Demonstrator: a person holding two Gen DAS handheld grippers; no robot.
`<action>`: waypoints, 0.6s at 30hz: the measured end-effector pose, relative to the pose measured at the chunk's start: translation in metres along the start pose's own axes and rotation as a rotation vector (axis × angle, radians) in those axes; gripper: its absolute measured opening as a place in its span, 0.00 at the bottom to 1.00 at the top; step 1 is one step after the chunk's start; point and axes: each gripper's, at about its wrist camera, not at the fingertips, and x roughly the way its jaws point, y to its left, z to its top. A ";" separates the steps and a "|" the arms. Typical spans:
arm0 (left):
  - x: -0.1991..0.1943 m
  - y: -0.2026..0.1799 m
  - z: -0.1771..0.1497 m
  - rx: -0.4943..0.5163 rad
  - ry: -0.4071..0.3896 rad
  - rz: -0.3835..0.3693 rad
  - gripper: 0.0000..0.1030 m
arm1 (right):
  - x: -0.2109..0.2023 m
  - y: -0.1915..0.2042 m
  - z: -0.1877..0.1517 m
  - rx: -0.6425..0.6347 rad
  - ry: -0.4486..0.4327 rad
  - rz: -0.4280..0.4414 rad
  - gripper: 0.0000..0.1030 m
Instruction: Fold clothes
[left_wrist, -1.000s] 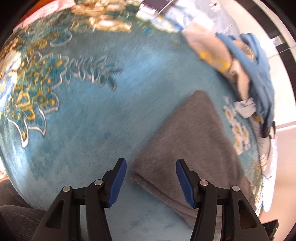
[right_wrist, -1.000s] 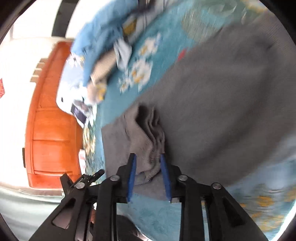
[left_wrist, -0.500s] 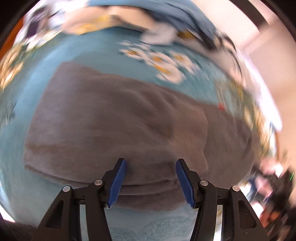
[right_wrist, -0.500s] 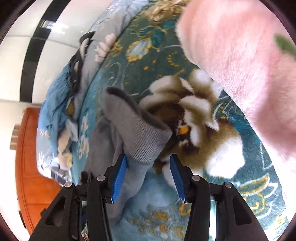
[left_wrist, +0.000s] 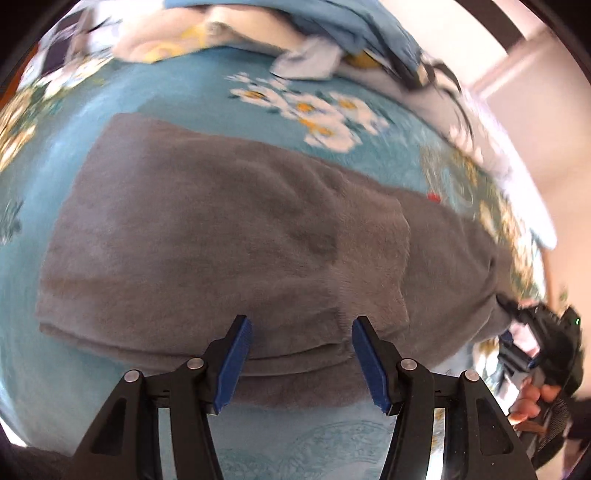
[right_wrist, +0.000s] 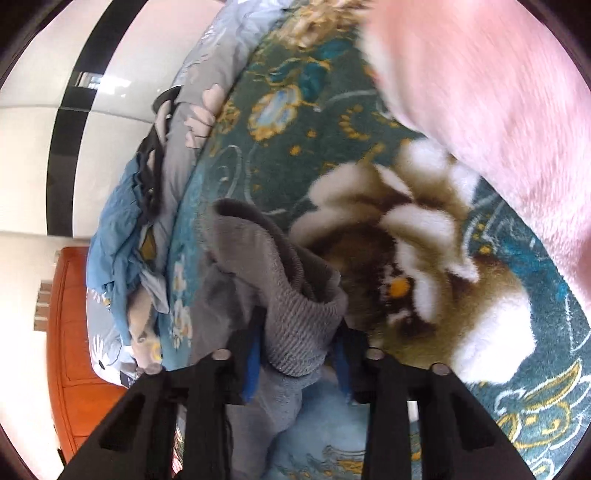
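A grey fleece garment (left_wrist: 229, 236) lies folded and spread flat on a teal floral blanket (left_wrist: 177, 88). My left gripper (left_wrist: 301, 363) is open and empty, its blue pads just over the garment's near edge. My right gripper (right_wrist: 297, 360) is open with the garment's ribbed grey cuff (right_wrist: 295, 314) bunched between its jaws; its blue pads are partly hidden by the cloth. The right gripper also shows at the far right of the left wrist view (left_wrist: 535, 332), at the garment's end.
A pile of blue and cream clothes (left_wrist: 303, 33) lies at the blanket's far edge, also seen in the right wrist view (right_wrist: 122, 251). A pink fluffy cloth (right_wrist: 498, 103) covers the upper right. An orange wooden cabinet (right_wrist: 74, 350) stands at left.
The left gripper swung from the bare blanket to face the grey garment's near edge. The right gripper opened, then closed in around the ribbed cuff.
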 end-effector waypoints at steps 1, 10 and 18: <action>-0.007 0.012 0.002 -0.051 -0.015 -0.020 0.59 | -0.003 0.008 0.001 -0.024 -0.003 0.002 0.25; -0.066 0.122 0.013 -0.404 -0.205 -0.078 0.59 | 0.000 0.137 -0.062 -0.413 0.018 -0.009 0.22; -0.072 0.198 -0.012 -0.702 -0.283 -0.233 0.59 | 0.014 0.265 -0.142 -0.795 0.051 -0.002 0.22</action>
